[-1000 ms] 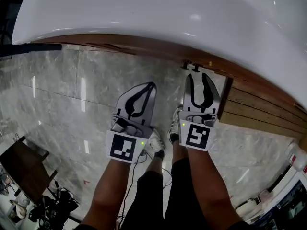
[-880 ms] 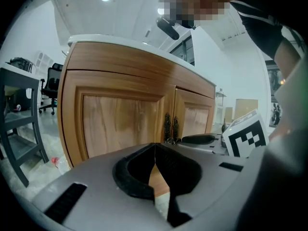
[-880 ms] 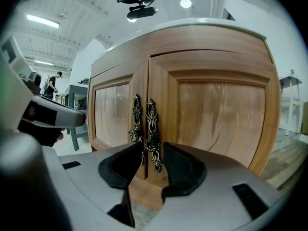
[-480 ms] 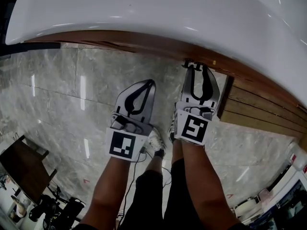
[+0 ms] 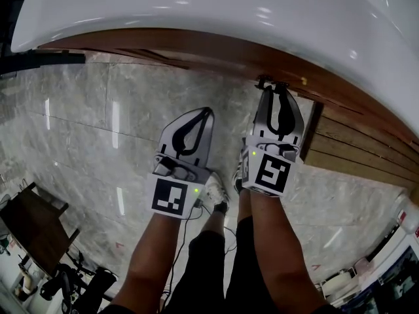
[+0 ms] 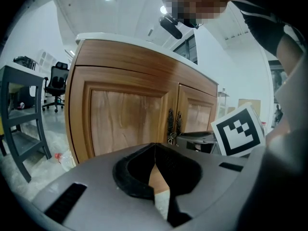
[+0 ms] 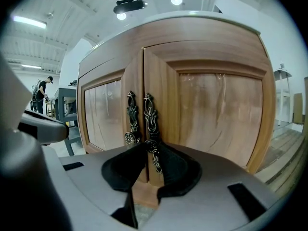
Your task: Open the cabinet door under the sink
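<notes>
The wooden cabinet under the white sink (image 5: 196,5) has two doors, both closed, with dark ornate handles side by side at the seam. In the right gripper view the right door (image 7: 216,114) carries the right handle (image 7: 150,121), and the left handle (image 7: 131,121) hangs beside it. My right gripper (image 7: 152,148) (image 5: 273,90) has its tips at the right handle; its jaws are closing, with the handle's lower part between them. My left gripper (image 5: 208,111) (image 6: 154,144) is shut on nothing, a short way back from the cabinet and left of the right gripper.
Grey marble floor (image 5: 85,129) lies below the cabinet. A slatted wooden platform (image 5: 353,156) lies to the right. A dark stand (image 5: 29,221) is at the lower left, and a grey chair (image 6: 19,124) stands left of the cabinet. The person's legs and shoes are beneath the grippers.
The right gripper has edged up to the handles and its jaws have narrowed around the right one. The left gripper has stayed where it was.
</notes>
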A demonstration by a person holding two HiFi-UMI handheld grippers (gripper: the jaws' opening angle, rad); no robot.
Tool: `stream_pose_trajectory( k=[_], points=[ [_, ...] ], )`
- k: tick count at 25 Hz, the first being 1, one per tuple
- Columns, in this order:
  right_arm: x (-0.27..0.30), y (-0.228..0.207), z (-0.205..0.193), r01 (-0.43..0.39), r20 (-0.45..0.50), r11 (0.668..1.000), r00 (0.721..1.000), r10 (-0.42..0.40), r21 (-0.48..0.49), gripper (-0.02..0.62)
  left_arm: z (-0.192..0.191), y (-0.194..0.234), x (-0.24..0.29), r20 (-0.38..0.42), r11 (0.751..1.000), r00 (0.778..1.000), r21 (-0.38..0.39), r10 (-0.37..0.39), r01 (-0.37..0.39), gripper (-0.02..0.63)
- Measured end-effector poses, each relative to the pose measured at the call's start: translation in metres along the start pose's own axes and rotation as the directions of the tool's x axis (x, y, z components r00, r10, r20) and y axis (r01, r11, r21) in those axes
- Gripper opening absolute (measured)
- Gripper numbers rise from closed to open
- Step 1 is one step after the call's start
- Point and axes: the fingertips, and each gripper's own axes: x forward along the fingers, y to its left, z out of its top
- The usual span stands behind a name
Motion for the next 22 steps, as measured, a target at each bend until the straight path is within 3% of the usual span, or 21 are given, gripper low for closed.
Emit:
stream_pose_trajectory(
  k=[12, 22],
  points=[
    [-0.025, 0.004, -0.006, -0.057, -0.022, 0.998, 0.998, 0.057, -0.017, 0.092, -0.002, -0.009, -0.027, -0.002, 1.0, 1.0, -0.026, -0.01, 0.01, 0.023],
    [-0.062, 0.005, -0.017, -0.118, -0.016, 0.992, 0.993, 0.118, -0.035, 0.091, -0.012, -0.017, -0.079, -0.01, 1.0, 1.0, 0.008, -0.028, 0.028, 0.023]
  ],
)
